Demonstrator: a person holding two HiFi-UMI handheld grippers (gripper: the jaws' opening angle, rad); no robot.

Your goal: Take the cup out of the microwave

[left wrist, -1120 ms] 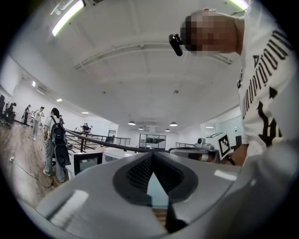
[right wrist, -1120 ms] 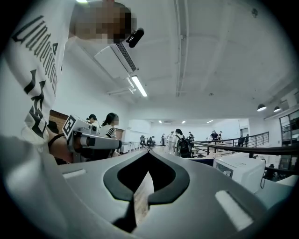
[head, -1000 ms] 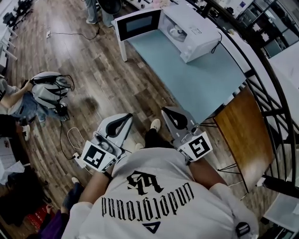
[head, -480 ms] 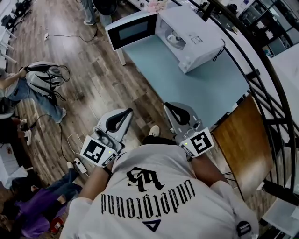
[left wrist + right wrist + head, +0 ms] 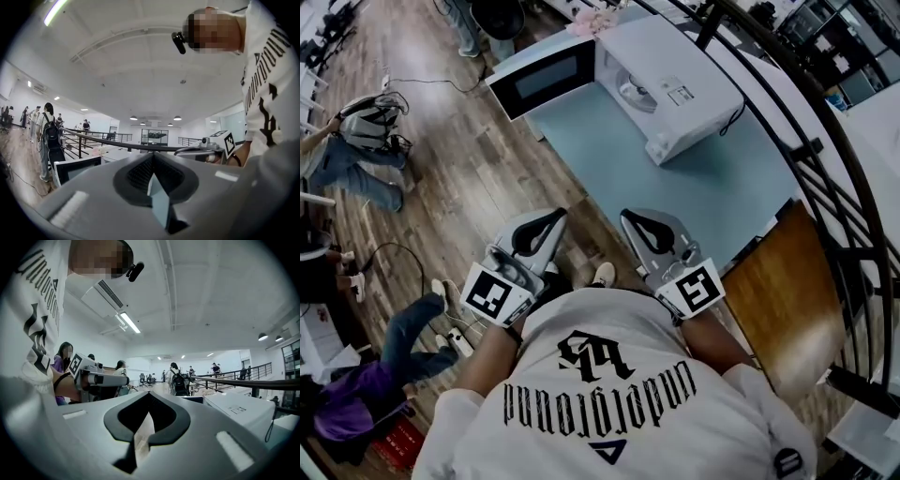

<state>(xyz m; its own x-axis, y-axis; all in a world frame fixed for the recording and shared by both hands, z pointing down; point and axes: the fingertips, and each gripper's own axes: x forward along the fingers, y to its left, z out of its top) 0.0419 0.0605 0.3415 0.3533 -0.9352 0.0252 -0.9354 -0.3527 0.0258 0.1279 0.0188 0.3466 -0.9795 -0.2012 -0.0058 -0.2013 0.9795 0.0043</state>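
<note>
Well, the left tool (image 5: 152,155) has its jaws together, with nothing between them; the right tool (image 5: 149,393) is closed in the same way and also holds nothing; both point level, side by side in front of the person's white shirt (image 5: 609,394), above the wooden floor (image 5: 469,178) and close to the near edge of the pale blue surface (image 5: 712,187). Farther along this surface stands the white microwave (image 5: 684,66); its door (image 5: 542,80) is swung wide open to the left; inside the cavity a pale round form shows, which seems to be the cup (image 5: 633,92), well apart from both tools. A black railing (image 5: 825,159) curves along the right side of the surface; a brown wooden board (image 5: 787,300) lies beside its near corner.
</note>
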